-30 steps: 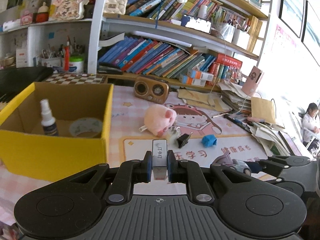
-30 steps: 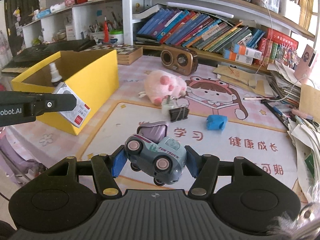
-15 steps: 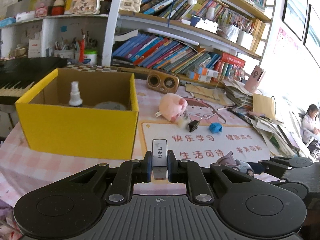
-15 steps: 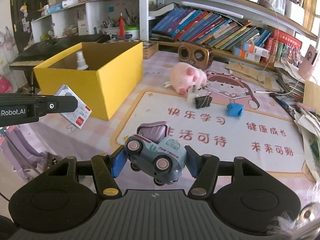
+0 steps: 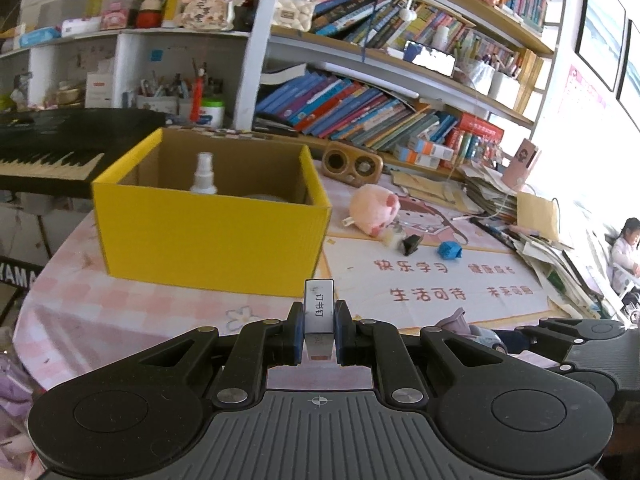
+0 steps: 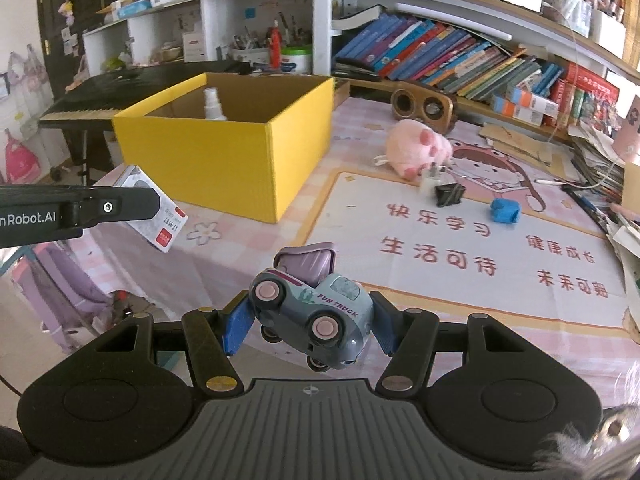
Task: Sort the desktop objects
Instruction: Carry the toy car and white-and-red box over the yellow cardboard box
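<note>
My left gripper (image 5: 318, 336) is shut on a small white staple box (image 5: 319, 312), held in the air in front of the yellow cardboard box (image 5: 208, 236). The same staple box (image 6: 154, 216) shows at the left of the right wrist view. My right gripper (image 6: 310, 320) is shut on a grey-blue toy truck (image 6: 316, 312) with a purple bed, above the table's near edge. Inside the yellow box (image 6: 224, 156) stands a white spray bottle (image 5: 203, 174). A pink plush pig (image 6: 418, 148), a black binder clip (image 6: 450, 194) and a blue object (image 6: 505, 210) lie on the pink desk mat (image 6: 460, 248).
A wooden speaker (image 5: 352, 164) stands behind the pig. Bookshelves (image 5: 380, 108) line the back, and paper stacks (image 5: 532, 216) crowd the right side. A black keyboard piano (image 5: 48, 148) sits left of the table. A person (image 5: 626, 248) sits at the far right.
Both grippers have drawn back from the desk with their objects still held, so the yellow box and the mat look farther off and more of the near table edge shows.
</note>
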### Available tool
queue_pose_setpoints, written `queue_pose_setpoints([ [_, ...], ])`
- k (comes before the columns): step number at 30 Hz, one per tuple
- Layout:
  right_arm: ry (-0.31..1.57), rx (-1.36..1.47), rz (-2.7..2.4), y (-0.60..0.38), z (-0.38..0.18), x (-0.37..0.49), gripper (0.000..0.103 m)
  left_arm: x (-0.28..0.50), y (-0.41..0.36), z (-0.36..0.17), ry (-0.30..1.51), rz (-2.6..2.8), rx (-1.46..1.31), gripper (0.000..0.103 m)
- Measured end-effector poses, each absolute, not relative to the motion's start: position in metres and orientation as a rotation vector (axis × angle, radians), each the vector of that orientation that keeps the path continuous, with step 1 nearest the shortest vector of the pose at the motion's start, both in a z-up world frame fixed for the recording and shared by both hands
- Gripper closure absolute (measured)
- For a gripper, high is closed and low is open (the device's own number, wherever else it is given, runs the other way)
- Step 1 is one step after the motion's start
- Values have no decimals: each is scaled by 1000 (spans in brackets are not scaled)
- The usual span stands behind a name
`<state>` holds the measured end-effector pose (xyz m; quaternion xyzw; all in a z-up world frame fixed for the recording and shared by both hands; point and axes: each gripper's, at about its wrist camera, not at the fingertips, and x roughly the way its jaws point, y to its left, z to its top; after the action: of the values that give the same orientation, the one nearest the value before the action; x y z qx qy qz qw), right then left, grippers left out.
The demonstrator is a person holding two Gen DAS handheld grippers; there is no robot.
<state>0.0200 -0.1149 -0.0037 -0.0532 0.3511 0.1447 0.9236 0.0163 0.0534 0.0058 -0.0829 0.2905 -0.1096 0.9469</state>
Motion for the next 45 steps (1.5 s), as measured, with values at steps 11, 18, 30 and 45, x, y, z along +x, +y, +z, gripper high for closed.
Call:
queue_pose_setpoints([
  [11,720,-139,375,-81,-5,18,45,1,87,6,582,-150,-193,89],
  [18,711,-157,415,-66,-3,20,45,-2,100,8,566,-124,-198,89],
  [30,697,-183,468,-47,3,23,45,-1,116,22,513,-92,-207,89],
  [45,642,-176,527,-38,24,53,45,34,118,56,402,-74,-191,89],
])
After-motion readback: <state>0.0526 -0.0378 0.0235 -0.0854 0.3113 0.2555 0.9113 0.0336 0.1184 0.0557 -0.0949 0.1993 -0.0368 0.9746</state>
